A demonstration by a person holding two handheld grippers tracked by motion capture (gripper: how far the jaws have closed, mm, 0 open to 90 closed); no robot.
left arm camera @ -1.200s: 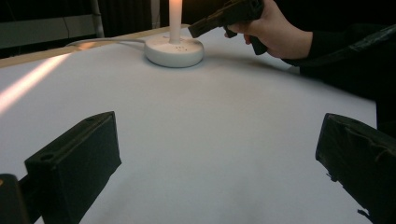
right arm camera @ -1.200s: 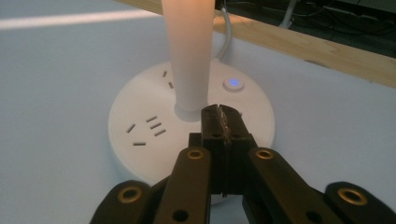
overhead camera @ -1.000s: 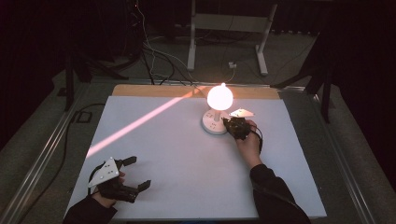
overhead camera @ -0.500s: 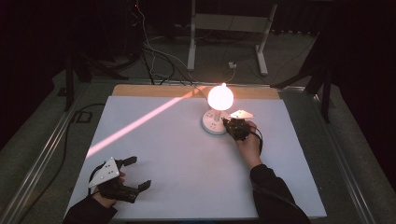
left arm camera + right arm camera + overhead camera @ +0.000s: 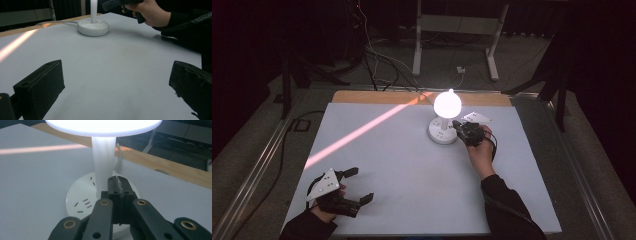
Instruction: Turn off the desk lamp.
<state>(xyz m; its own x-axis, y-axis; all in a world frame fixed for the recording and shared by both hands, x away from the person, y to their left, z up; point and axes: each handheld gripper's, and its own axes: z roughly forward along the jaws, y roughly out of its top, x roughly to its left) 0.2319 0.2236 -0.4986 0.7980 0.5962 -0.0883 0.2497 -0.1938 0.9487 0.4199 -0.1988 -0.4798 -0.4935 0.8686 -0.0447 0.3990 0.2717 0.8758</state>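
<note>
The room is kept dark, and most of the light is given by the lit lamp (image 5: 447, 103), whose globe is blown out to pure white glare. A warm pinkish streak (image 5: 362, 132) is cast across the pale table (image 5: 412, 175). In the right gripper view the lamp head is overexposed. In the left gripper view the near jaws are rendered soft, and a shadow is thrown beneath the sleeve (image 5: 185, 27).

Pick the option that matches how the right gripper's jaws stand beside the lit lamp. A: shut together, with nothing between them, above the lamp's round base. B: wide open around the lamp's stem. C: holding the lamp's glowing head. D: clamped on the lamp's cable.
A: in the right gripper view the right gripper has its jaws pressed flat together beside the lamp stem, over the round base.
</note>
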